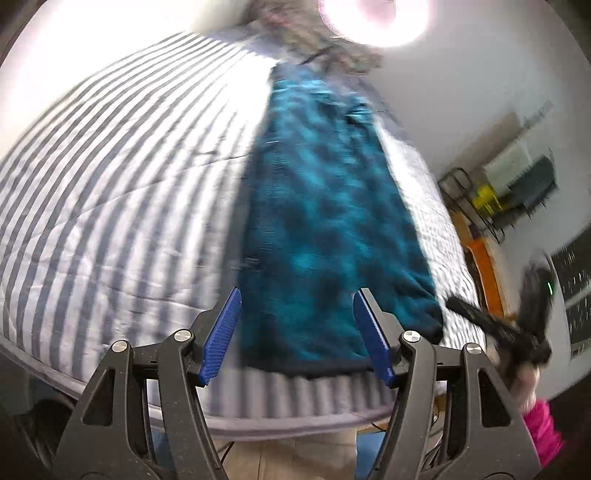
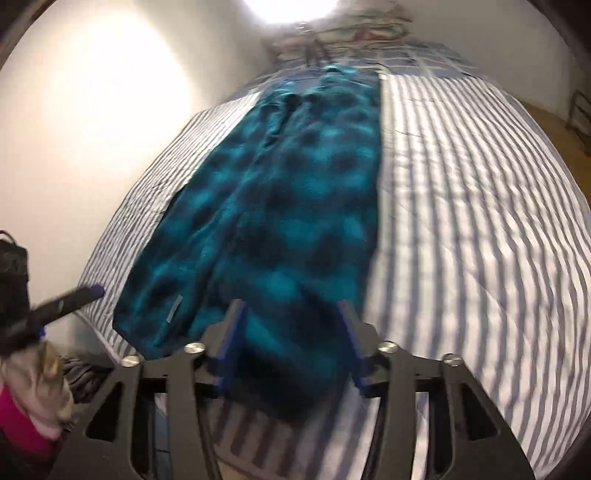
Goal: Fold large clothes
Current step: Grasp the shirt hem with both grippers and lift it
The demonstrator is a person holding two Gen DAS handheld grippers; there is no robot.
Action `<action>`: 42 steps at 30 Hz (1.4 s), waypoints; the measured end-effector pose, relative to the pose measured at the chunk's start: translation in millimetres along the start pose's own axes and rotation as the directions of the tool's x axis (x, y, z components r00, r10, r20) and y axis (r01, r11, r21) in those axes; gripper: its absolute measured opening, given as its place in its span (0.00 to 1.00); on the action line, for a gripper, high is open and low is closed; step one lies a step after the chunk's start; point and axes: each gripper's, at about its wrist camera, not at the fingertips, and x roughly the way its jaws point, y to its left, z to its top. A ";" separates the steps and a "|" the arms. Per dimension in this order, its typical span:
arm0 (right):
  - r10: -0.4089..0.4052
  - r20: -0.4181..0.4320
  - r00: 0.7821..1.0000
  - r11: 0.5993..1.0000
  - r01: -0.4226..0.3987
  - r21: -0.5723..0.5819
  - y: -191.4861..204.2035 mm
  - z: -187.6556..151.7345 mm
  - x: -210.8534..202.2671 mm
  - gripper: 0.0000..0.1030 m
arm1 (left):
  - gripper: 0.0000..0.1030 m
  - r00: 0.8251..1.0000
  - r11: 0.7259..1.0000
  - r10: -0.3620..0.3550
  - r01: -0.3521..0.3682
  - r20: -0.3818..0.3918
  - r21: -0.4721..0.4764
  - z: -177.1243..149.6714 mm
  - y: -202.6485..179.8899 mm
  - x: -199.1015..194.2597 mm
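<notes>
A long teal and dark blue patterned garment point(image 1: 325, 206) lies stretched lengthwise on a bed with a grey and white striped cover point(image 1: 122, 177). It also shows in the right wrist view point(image 2: 280, 206). My left gripper point(image 1: 297, 301) is open, its blue pads either side of the garment's near end, above it. My right gripper point(image 2: 291, 310) is open over the near end of the garment, with cloth between the pads; the view is blurred. The right gripper also shows in the left wrist view point(image 1: 491, 321), and the left one in the right wrist view point(image 2: 79, 293).
The bed's near edge point(image 1: 295, 417) runs below my left gripper. A white wall point(image 2: 92, 129) borders the bed on one side. Shelving with boxes point(image 1: 513, 184) stands by the far wall. Pillows or bundled fabric point(image 2: 354, 33) lie at the far end of the bed.
</notes>
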 end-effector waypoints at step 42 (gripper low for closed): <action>0.256 -0.036 0.966 0.928 -0.235 0.290 -29.8 -59.8 15.2 0.41 | 0.36 0.993 0.995 -0.046 0.037 -0.108 -0.087 -56.3 21.6 23.6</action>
